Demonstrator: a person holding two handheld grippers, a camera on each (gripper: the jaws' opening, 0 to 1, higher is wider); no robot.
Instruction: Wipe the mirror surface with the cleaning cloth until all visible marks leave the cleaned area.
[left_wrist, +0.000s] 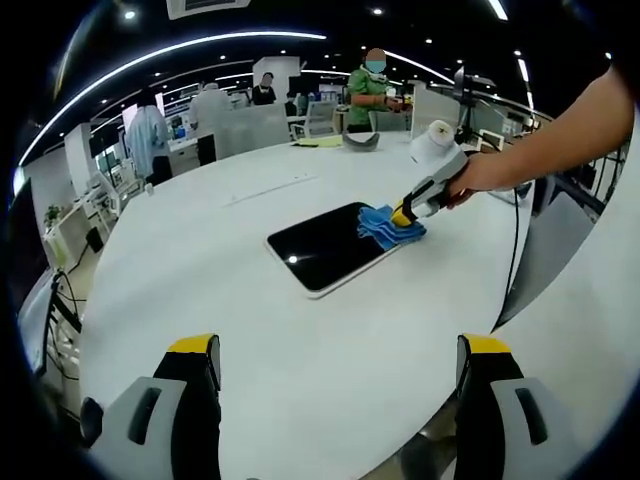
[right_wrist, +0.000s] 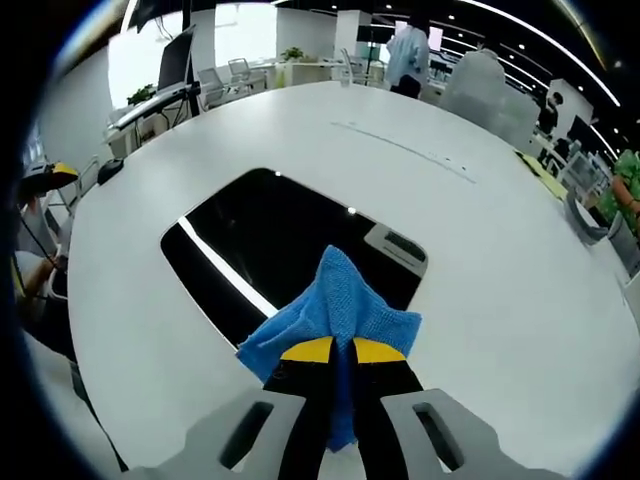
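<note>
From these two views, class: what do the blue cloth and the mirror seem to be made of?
Cloth: likely microfibre or terry, matte; a fine looped nap shows, and it folds softly in the right tongs.
Mirror: probably glass, glossy; it reflects ceiling light strips sharply. Its pale rim could be plastic; unclear.

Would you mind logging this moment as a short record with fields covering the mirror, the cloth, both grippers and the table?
mirror: dark rectangular mirror lying flat on the table
cloth: blue cleaning cloth pinched in the right gripper, resting on one end of the mirror
right gripper: right gripper shut on the cloth, over the mirror's edge
left gripper: left gripper open, holding nothing, above bare table short of the mirror
table: large white round table
</note>
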